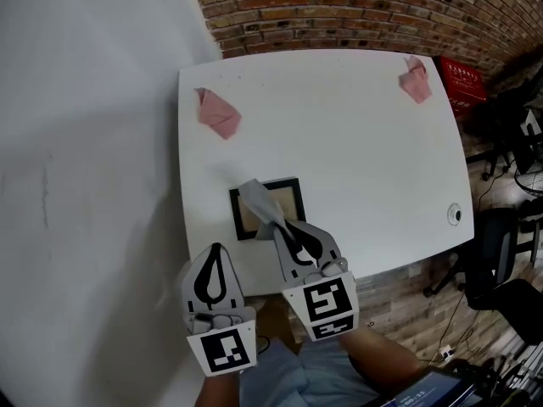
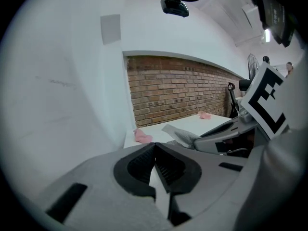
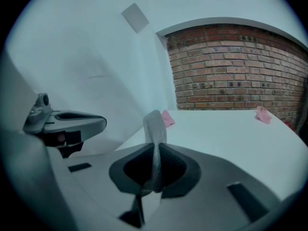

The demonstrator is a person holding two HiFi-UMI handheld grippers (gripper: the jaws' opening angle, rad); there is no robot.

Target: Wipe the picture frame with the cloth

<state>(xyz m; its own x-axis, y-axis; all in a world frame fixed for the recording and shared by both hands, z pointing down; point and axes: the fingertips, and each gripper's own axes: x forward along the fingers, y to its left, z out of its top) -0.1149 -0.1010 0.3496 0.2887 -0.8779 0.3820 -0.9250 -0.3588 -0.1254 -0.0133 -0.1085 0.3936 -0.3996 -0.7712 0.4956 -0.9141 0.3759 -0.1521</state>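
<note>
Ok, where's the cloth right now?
In the head view, the cloth is pinched in the right claw, over the left side of the frame, near the table's near edge.

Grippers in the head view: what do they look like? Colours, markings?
The left gripper and right gripper match: light grey moulded bodies, each claw tapering to a point with black teardrop-shaped insets and ribbed black pads. Each carries a cube with black-and-white square markers at the rear. No cables visible.
</note>
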